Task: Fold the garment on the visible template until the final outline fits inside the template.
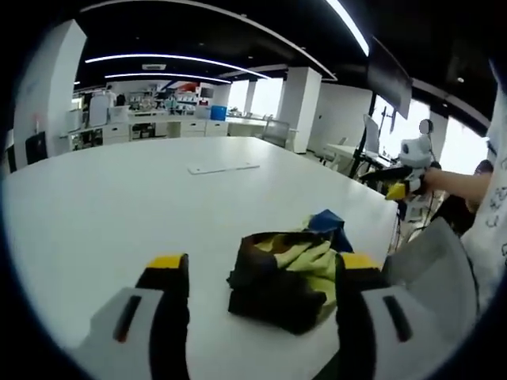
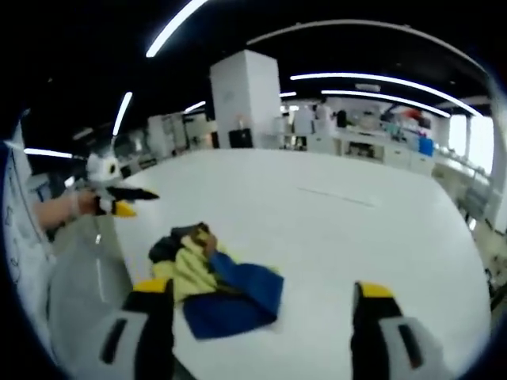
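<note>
A crumpled black, yellow and blue garment (image 1: 285, 277) lies on the white table (image 1: 119, 206) near its edge. In the left gripper view my left gripper (image 1: 264, 263) is open, its yellow-tipped jaws wide apart on either side of the garment and gripping nothing. My right gripper (image 1: 396, 188) is held up in a hand off the table's right side. In the right gripper view the garment (image 2: 214, 277) lies low left, its blue part nearest. There my right gripper (image 2: 261, 289) is open and holds nothing, and the left gripper (image 2: 135, 202) hovers at the far left.
A thin white flat strip (image 1: 223, 167) lies farther out on the table, faint in the right gripper view (image 2: 333, 195). A grey chair back (image 1: 428, 261) and a person's white clothing (image 1: 495, 206) stand by the table edge. Counters and pillars are far behind.
</note>
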{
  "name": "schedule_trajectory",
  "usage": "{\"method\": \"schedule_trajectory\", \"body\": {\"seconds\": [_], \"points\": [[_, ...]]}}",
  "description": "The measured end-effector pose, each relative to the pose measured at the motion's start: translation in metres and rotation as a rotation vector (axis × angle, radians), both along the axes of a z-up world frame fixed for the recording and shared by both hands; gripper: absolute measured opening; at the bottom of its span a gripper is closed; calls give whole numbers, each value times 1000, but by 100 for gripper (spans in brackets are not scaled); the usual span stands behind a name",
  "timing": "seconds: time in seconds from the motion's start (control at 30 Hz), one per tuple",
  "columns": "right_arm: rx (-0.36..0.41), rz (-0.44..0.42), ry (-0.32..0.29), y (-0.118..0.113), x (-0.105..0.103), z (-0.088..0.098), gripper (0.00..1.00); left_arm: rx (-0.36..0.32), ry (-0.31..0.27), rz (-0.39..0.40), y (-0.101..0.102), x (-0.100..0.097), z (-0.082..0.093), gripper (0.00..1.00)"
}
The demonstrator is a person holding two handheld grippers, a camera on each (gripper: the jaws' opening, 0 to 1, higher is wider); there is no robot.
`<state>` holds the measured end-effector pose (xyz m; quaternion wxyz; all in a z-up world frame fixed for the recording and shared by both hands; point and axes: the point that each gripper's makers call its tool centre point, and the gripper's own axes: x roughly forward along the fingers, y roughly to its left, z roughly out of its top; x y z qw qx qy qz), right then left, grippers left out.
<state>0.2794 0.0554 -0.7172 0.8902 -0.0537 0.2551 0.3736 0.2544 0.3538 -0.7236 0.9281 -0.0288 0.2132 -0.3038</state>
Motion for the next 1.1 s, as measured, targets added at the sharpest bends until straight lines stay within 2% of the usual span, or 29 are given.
{"method": "schedule_trajectory", "body": {"seconds": [0.13,0.23,0.33,0.4,0.5,0.67,1.0,1.1], "points": [[-51,28,-6,6,0,-9,89,3,18,0,-2,9,-11,65],[-71,57,-6,13,0,-15,83,36,37,-27,-3,10,-20,62],[-96,91,-9,21,-1,-19,78,37,53,-42,-11,10,-22,59],[-125,114,-27,25,0,-23,70,38,59,-51,-13,13,-25,54],[-134,140,-15,33,0,-28,68,39,65,-58,-14,18,-29,51],[-179,200,-17,42,-3,-36,59,47,91,-70,-15,25,-38,44],[-275,301,-37,62,-7,-54,37,73,143,-69,-17,27,-58,33],[-304,316,-42,61,-2,-66,32,71,153,-64,-15,26,-60,29]]}}
